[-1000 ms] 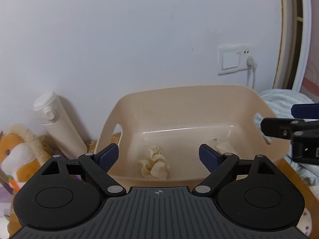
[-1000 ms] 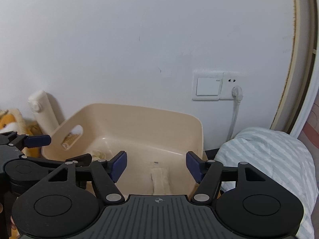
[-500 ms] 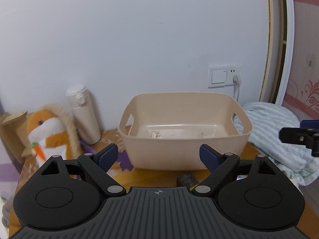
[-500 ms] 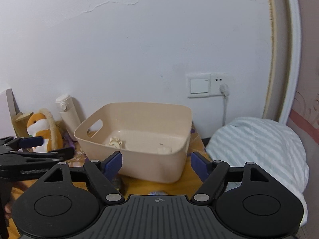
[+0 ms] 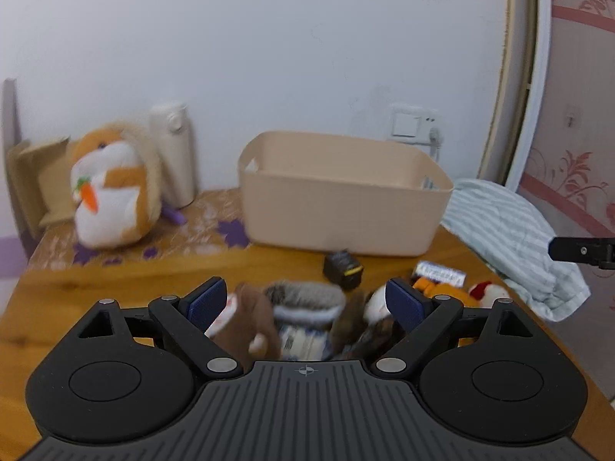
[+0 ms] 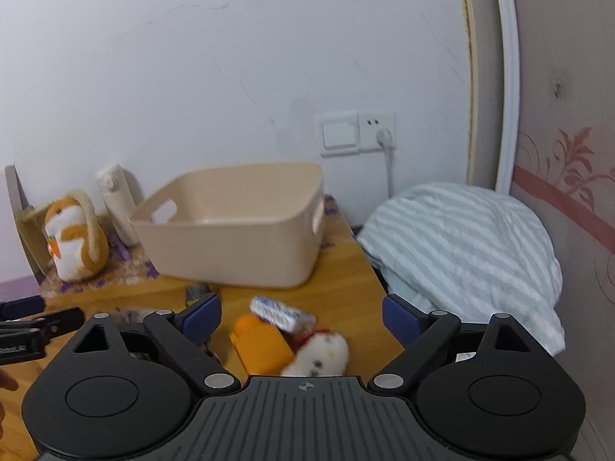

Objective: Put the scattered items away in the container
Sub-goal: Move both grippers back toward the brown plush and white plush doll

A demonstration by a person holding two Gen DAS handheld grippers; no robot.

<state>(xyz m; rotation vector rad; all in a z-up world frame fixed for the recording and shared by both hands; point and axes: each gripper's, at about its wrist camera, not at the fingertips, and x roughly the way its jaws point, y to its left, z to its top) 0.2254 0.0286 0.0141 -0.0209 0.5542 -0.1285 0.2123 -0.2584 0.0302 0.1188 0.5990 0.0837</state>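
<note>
A beige plastic bin (image 5: 342, 199) (image 6: 234, 226) stands at the back of the wooden table (image 5: 115, 280). My left gripper (image 5: 307, 303) is open, above a pile of small items: a brown plush (image 5: 250, 319), a grey furry piece (image 5: 303, 299) and a blue-white packet (image 5: 303, 340). A small dark box (image 5: 342, 265) lies in front of the bin. My right gripper (image 6: 301, 311) is open over an orange item (image 6: 259, 340), a white plush (image 6: 323, 351) and a blue-white packet (image 6: 280, 313).
An orange-and-white plush hamster (image 5: 111, 196) and a cream bottle (image 5: 173, 153) stand at the back left beside a cardboard box (image 5: 34, 180). A striped blue-white cloth bundle (image 6: 461, 253) lies off the table's right edge. A wall socket (image 6: 357, 132) is behind the bin.
Both grippers have pulled back and away from the bin, which now looks smaller. The scattered items on the table's front have come into view between the fingers.
</note>
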